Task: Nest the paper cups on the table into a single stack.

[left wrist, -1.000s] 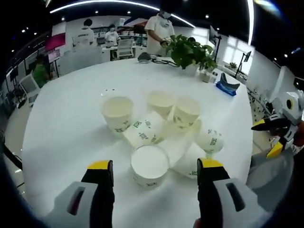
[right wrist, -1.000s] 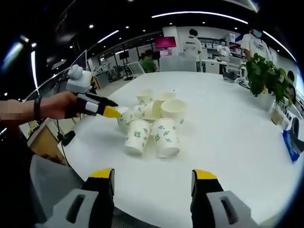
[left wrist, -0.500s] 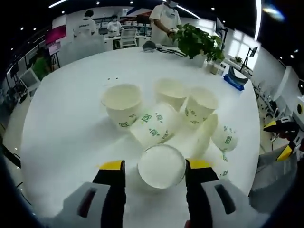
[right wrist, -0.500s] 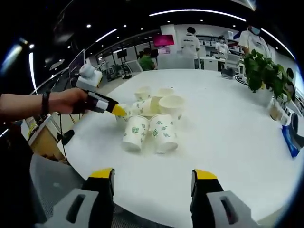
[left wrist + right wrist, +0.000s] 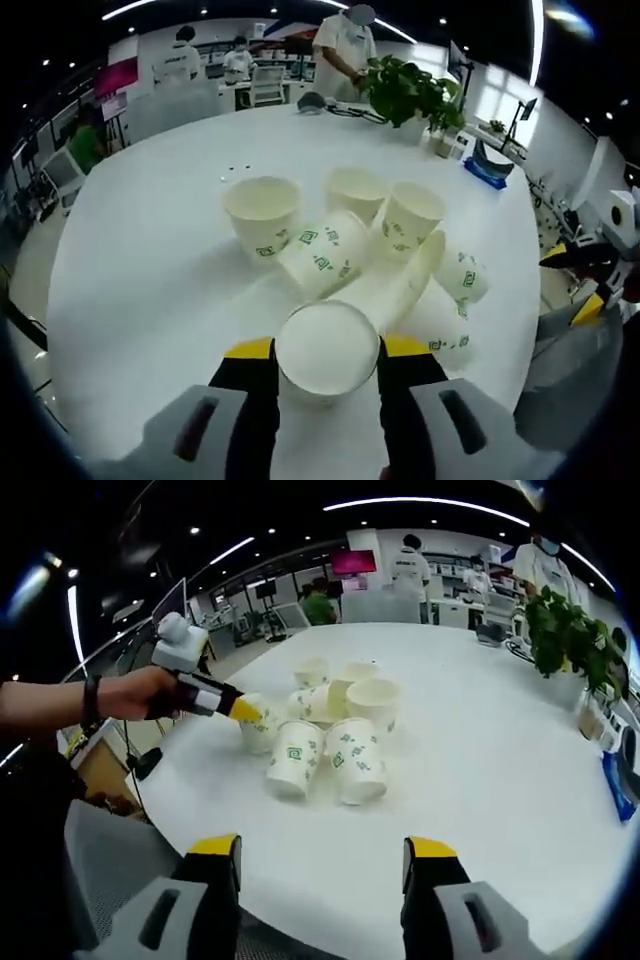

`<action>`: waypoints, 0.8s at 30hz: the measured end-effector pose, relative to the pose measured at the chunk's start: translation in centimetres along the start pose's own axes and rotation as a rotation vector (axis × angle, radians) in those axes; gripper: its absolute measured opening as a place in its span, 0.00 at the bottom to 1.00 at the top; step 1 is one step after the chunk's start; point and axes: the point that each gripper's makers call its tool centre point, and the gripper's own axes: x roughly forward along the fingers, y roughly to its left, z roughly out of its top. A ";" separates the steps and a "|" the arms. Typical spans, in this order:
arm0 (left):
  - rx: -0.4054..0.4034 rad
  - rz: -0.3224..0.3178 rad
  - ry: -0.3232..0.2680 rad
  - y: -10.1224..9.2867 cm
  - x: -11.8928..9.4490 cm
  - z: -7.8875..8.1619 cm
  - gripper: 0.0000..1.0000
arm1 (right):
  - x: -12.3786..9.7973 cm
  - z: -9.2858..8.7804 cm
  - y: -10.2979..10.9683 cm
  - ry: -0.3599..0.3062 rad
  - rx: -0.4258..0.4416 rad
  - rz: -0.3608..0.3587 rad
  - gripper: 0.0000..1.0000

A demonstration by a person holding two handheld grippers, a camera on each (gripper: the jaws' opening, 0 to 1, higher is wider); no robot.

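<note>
The left gripper (image 5: 325, 352) has closed in and now clasps the near cup (image 5: 327, 350), starting the stack, while the right gripper (image 5: 325, 852) waits with jaws spread.

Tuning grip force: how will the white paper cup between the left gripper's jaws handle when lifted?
The white paper cup looks empty and thin-walled, so probably very light and easily crushed. The left gripper has its jaws against the rim sides, so too hard a squeeze may ovalise it. Neighbouring tipped cups suggest it rolls readily if dropped.

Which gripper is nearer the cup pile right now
Left. The left gripper has its jaws around a cup at the pile's edge. The right gripper hangs open near the table's rim, short of the pile.
</note>
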 end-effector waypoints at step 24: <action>0.049 0.004 -0.083 -1.9 -5.2 -1.7 0.36 | 2.4 1.4 2.4 0.028 -0.136 0.119 0.63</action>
